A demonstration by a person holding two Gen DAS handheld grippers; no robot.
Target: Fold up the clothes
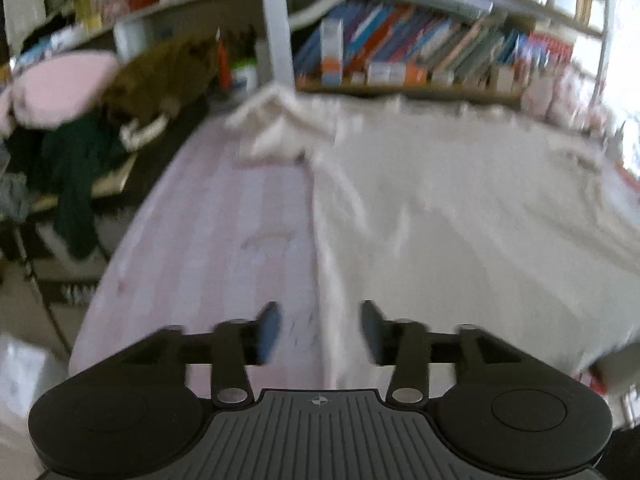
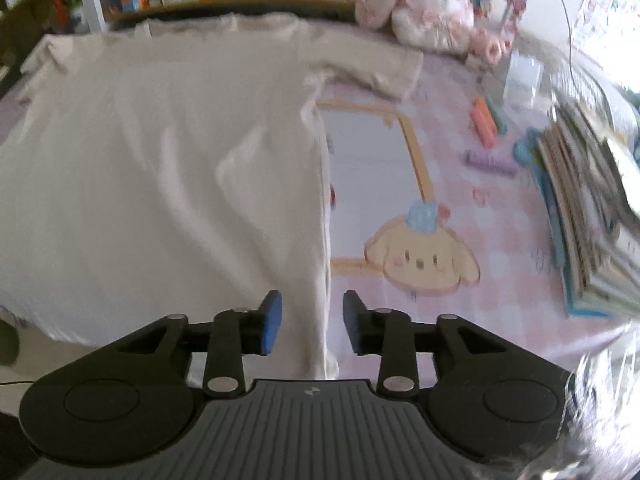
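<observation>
A cream T-shirt (image 1: 460, 208) lies spread flat on a pink checked table mat (image 1: 208, 220). In the left wrist view my left gripper (image 1: 320, 332) is open, its jaws straddling the shirt's left side edge near the hem. In the right wrist view the same shirt (image 2: 160, 168) fills the left half, its right sleeve (image 2: 376, 68) stretched out at the back. My right gripper (image 2: 311, 320) is open, its jaws either side of the shirt's right bottom corner. Neither gripper holds fabric. The left view is motion-blurred.
A mat (image 2: 420, 208) with a cartoon dog print lies under the shirt. A stack of books (image 2: 592, 208) stands at right, markers (image 2: 486, 124) and a plush toy (image 2: 428, 16) at the back. A bookshelf (image 1: 420, 48) runs behind; clothes pile (image 1: 72, 128) at left.
</observation>
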